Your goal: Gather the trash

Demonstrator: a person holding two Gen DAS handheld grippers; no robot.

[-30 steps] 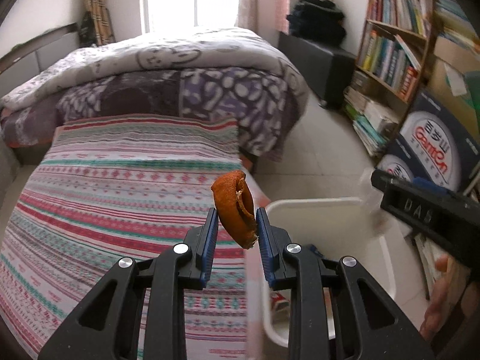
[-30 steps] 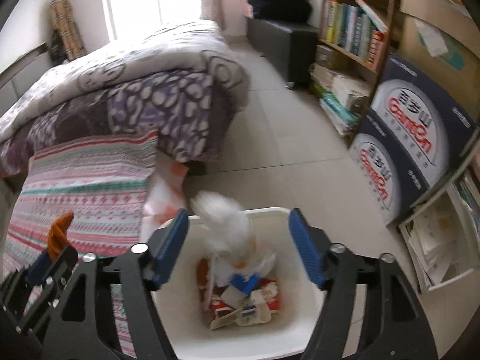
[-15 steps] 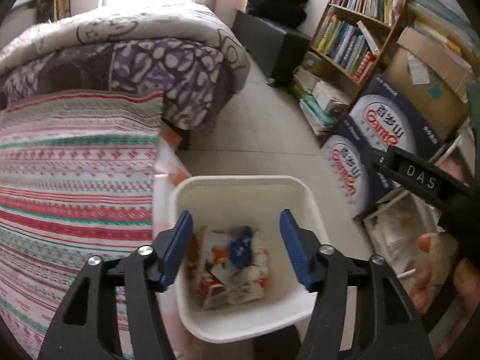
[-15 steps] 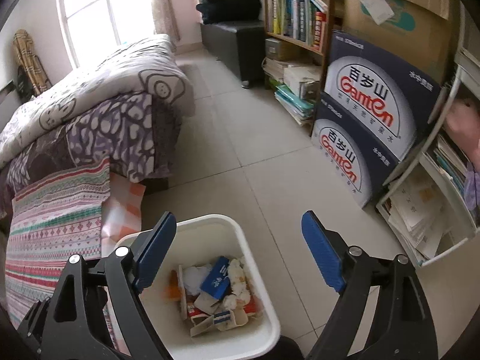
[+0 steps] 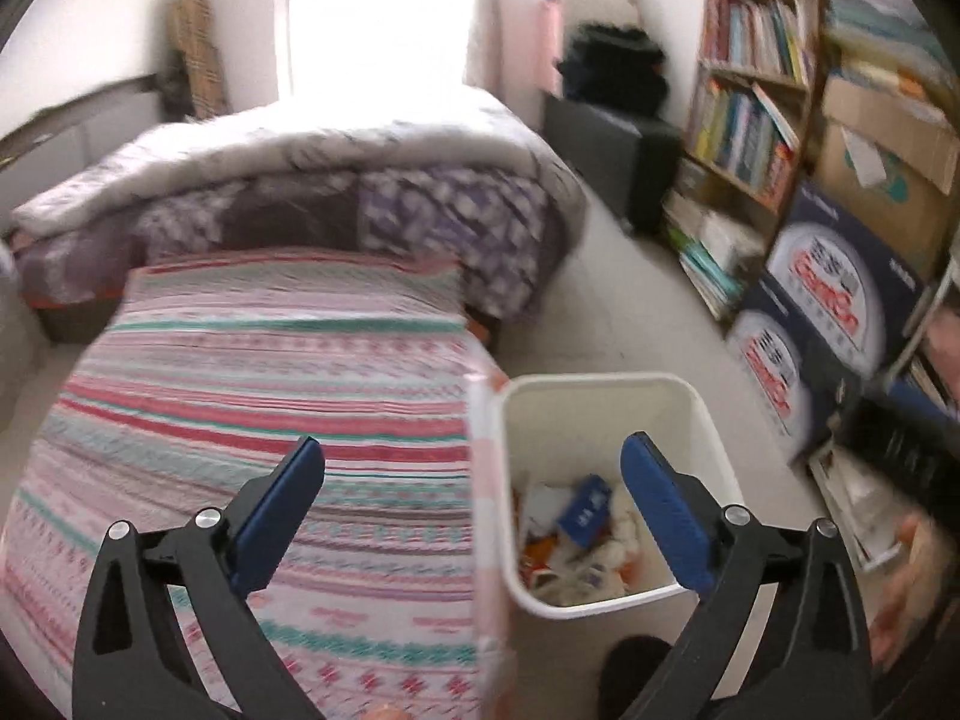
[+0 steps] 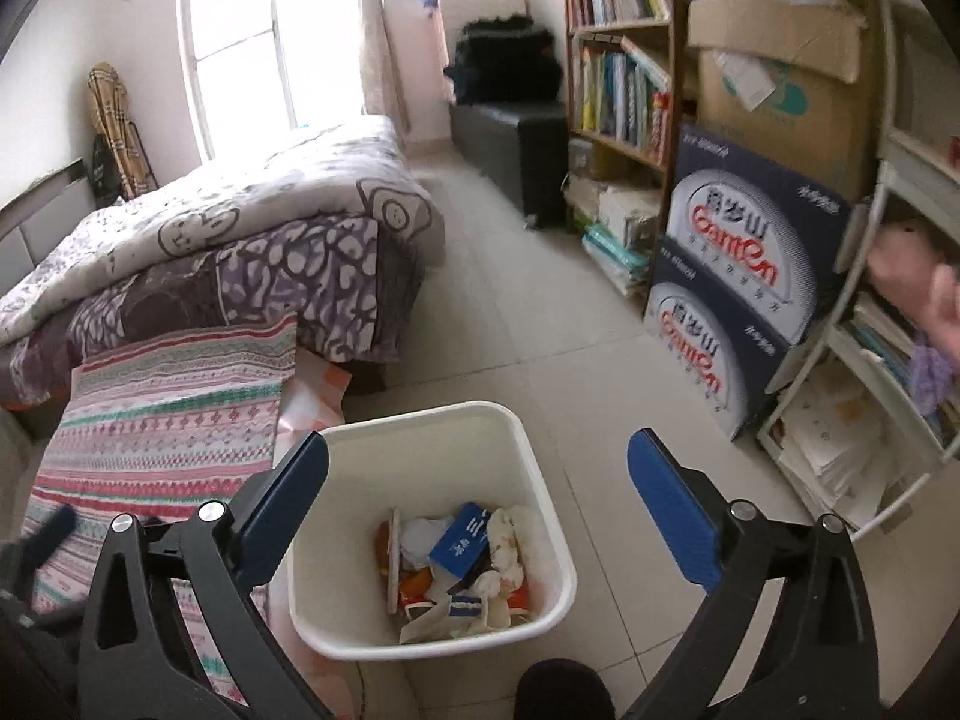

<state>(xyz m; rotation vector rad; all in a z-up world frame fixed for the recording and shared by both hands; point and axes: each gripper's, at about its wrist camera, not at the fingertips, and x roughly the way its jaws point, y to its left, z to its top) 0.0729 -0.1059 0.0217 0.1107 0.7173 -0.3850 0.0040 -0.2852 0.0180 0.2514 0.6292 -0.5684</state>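
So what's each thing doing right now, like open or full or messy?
left gripper: open, holding nothing
right gripper: open, holding nothing
white bin: upright on the floor, no lid, trash covering its bottom
blue carton: lying in the bin on top of the trash
quilt: folded in a heap on the bed

One white trash bin point(image 6: 543, 474) stands on the floor, near, just right of one bed's striped blanket point(image 6: 168, 414). One blue packet point(image 6: 459, 543) lies in the bin among crumpled scraps too jumbled to count. Two dark blue printed boxes point(image 6: 750, 258) are stacked at the right, with one brown cardboard box point(image 6: 774, 78) above them. One wooden bookshelf point(image 6: 618, 78) stands far right, beside one window point(image 6: 264, 42).
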